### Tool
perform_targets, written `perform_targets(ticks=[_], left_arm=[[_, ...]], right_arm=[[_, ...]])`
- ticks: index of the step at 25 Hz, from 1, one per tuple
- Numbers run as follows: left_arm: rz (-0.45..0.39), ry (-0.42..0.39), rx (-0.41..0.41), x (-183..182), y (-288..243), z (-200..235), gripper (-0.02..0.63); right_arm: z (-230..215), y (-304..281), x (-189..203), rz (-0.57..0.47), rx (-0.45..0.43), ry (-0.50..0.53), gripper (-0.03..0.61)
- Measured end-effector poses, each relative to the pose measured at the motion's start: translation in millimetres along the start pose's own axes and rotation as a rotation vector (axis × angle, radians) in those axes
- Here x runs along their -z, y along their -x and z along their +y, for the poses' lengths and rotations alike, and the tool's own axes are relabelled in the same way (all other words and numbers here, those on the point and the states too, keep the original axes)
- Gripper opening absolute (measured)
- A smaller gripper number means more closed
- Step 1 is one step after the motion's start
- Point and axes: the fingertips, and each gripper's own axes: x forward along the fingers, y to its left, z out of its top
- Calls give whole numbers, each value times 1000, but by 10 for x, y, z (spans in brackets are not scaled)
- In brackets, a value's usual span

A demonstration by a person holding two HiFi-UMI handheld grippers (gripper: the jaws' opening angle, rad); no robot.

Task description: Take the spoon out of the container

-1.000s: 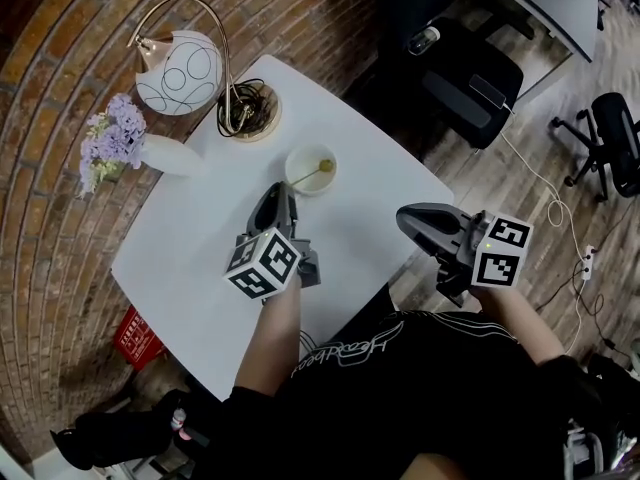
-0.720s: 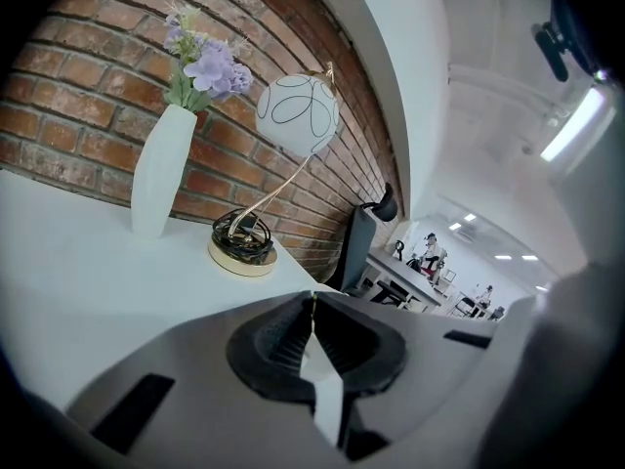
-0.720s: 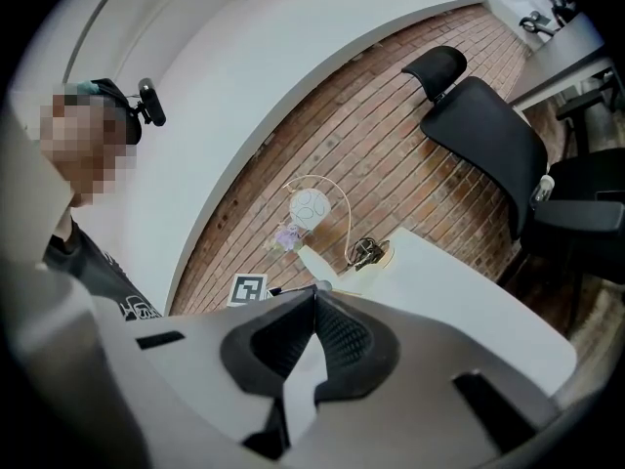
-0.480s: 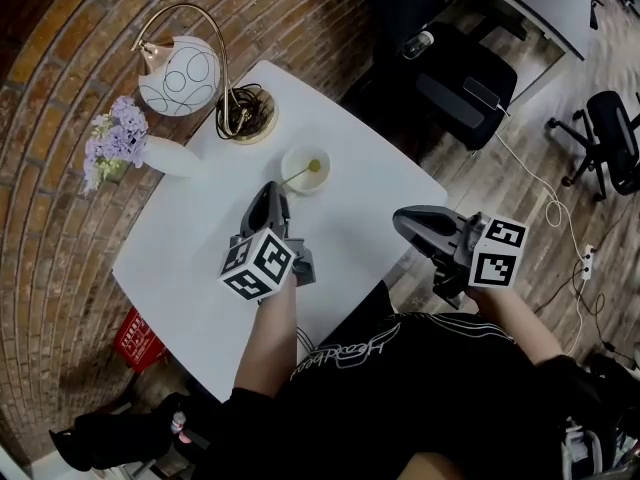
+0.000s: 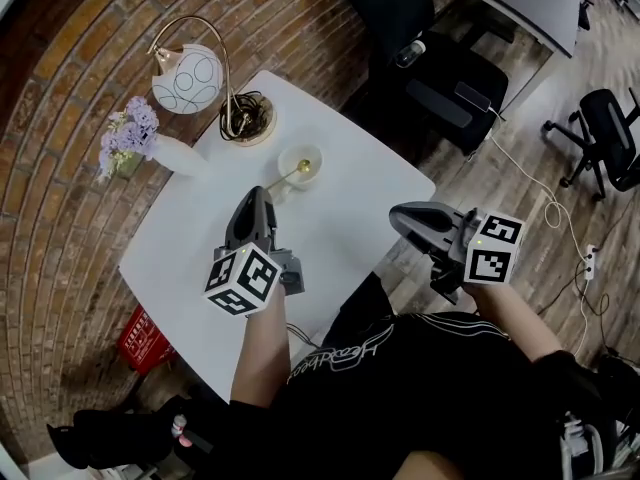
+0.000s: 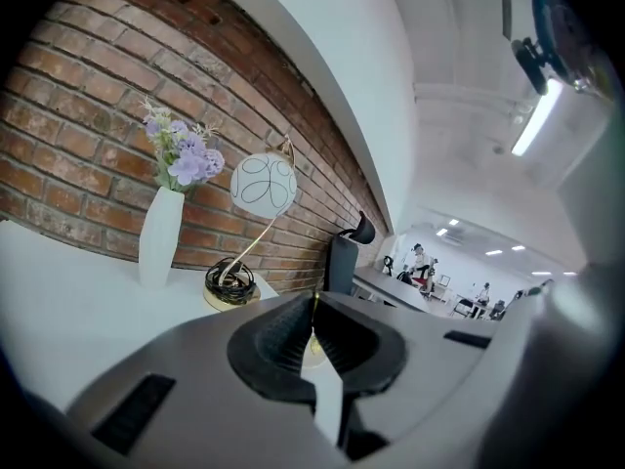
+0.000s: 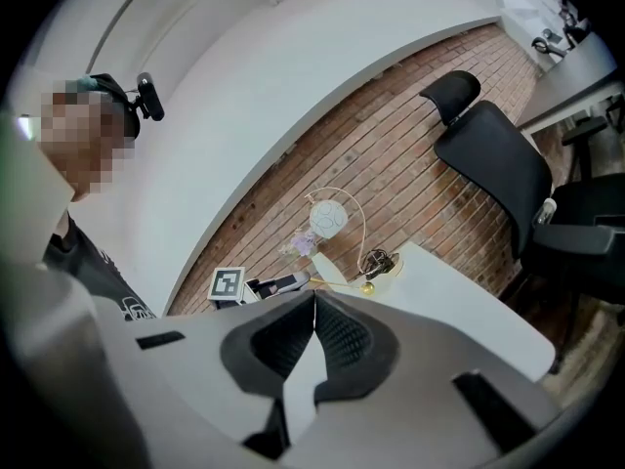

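Observation:
A small white bowl (image 5: 313,152) stands on the white table (image 5: 345,213), near the lamp. A thin gold spoon (image 5: 288,176) reaches from the bowl back to my left gripper (image 5: 257,196), which is shut on its handle; the spoon's head is still over the bowl. A gold sliver shows between the shut jaws of that gripper (image 6: 313,306) in the left gripper view. The right gripper view shows the spoon (image 7: 344,284) held out level. My right gripper (image 5: 398,218) hangs past the table's right edge, shut on nothing (image 7: 313,296).
At the table's far side are a brass lamp with a white globe shade (image 5: 188,76), its round base (image 5: 246,118), and a white vase of purple flowers (image 5: 168,153). A black office chair (image 5: 440,78) stands beyond the table. A red item (image 5: 140,338) lies on the floor.
The left jaws have closed on the spoon's handle, and the gripper has drawn back a little toward me. The spoon's head has shifted toward the bowl's near side. The right gripper has barely moved.

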Motion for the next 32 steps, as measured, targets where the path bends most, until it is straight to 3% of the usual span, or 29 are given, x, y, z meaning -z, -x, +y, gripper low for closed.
perform_targets(ticks=[8, 13, 21, 32], left_arm=[[40, 18, 127, -21, 594, -465, 7], [79, 75, 197, 140, 968, -797, 8], [90, -40, 305, 212, 1446, -1339, 7], [142, -7, 386, 359, 1494, -1548, 8]], right_arm=[[357, 253, -46, -29, -12, 67, -3], [589, 416, -37, -53, -34, 99, -3], [959, 590, 15, -53, -82, 144, -3], [1022, 602, 43, -42, -87, 144, -3]])
